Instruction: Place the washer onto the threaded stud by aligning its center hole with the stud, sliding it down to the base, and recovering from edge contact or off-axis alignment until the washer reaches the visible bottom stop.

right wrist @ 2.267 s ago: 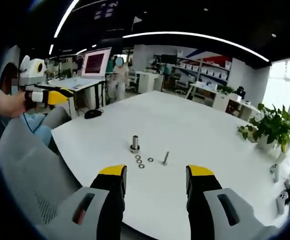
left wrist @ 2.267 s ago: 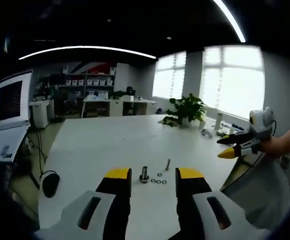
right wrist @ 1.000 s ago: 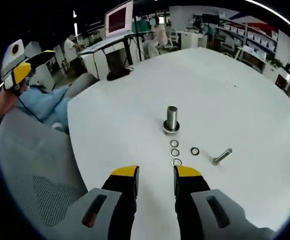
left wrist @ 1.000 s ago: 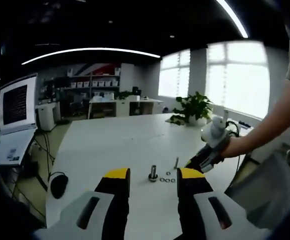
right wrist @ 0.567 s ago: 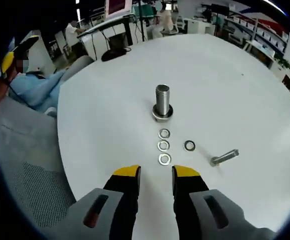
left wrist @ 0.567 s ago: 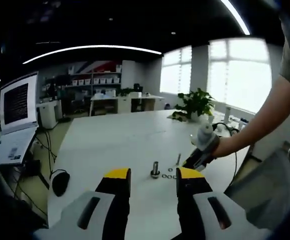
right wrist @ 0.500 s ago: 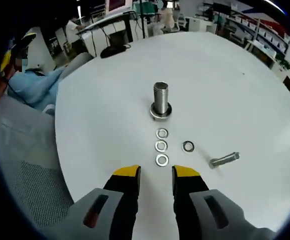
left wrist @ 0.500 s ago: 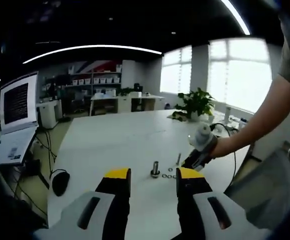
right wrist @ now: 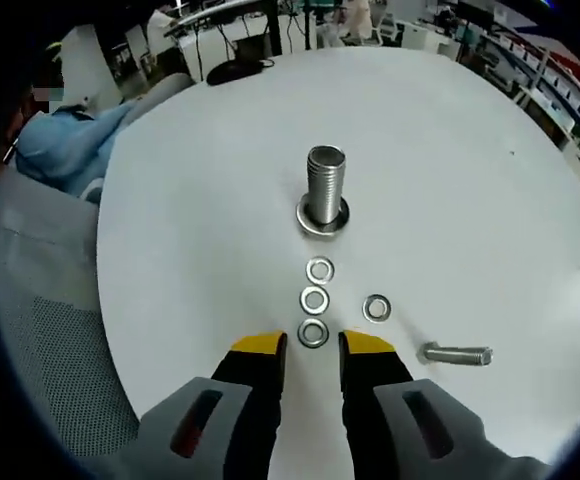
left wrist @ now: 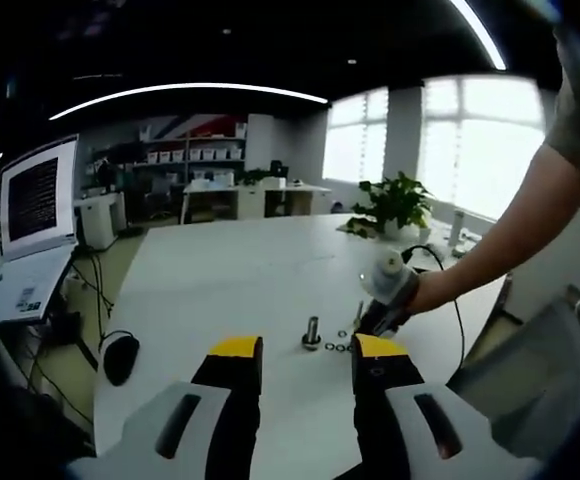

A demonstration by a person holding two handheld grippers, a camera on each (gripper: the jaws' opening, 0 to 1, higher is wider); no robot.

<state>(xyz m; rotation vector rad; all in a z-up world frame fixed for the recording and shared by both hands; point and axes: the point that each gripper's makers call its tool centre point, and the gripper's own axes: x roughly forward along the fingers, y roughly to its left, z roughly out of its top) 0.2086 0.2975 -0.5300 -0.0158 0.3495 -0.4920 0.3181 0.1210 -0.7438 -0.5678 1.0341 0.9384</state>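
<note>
A threaded steel stud (right wrist: 323,188) stands upright on its round base on the white table (right wrist: 470,200). Three washers lie in a row before it: far (right wrist: 320,270), middle (right wrist: 315,299) and near (right wrist: 313,333). A fourth washer (right wrist: 376,308) lies to the right. My right gripper (right wrist: 313,349) is open with a narrow gap, its tips just short of the near washer, nothing between them. In the left gripper view the stud (left wrist: 312,333) and washers (left wrist: 338,347) sit beyond my open left gripper (left wrist: 307,350), with the right gripper (left wrist: 380,305) lowered beside them.
A loose bolt (right wrist: 455,354) lies right of the washers. A grey chair (right wrist: 50,330) stands at the table's near edge. A mouse (left wrist: 121,358) and a monitor (left wrist: 35,198) are off to the left, a plant (left wrist: 395,205) at the far side.
My right gripper has come down and forward to the washers, and its jaws have narrowed. The left gripper has stayed where it was, open.
</note>
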